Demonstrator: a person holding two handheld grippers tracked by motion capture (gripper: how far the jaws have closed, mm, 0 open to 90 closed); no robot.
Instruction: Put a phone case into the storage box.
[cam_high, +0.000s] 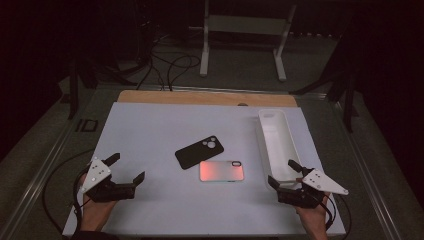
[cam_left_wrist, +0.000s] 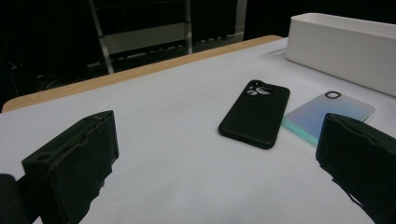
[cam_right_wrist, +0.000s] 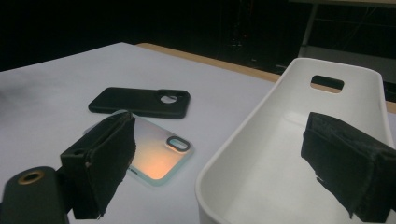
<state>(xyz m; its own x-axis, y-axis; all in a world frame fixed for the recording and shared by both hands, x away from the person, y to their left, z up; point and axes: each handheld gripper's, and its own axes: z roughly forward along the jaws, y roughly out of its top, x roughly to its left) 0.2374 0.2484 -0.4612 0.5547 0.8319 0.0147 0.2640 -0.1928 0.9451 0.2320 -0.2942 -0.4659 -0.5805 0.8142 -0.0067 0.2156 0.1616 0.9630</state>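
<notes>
Your left gripper (cam_high: 125, 168) sits near the front left of the white table (cam_high: 150, 130) with its jaws spread wide and nothing between them. In the left gripper view the 2 black jaws frame bare tabletop, and the phone cases lie further ahead.

Your right gripper (cam_high: 283, 173) is at the front right, its jaws likewise wide apart and released. They straddle the near end of the white tray (cam_high: 266, 150): in the right gripper view 1 jaw hangs outside the tray wall on the case side and the other over the tray's inside. I cannot tell whether either jaw touches the rim.

The tray is a long, narrow white bin lying along the right edge of the table, with a slot handle cut in its far end wall (cam_right_wrist: 327, 83). Its floor (cam_right_wrist: 275, 182) is bare.

The black phone case (cam_high: 199, 151) lies flat near the table's middle, camera cutout toward the far side. The iridescent phone case (cam_high: 221, 171) lies just beside it, nearer you, between the black case and the tray; whether the 2 cases touch I cannot tell.
</notes>
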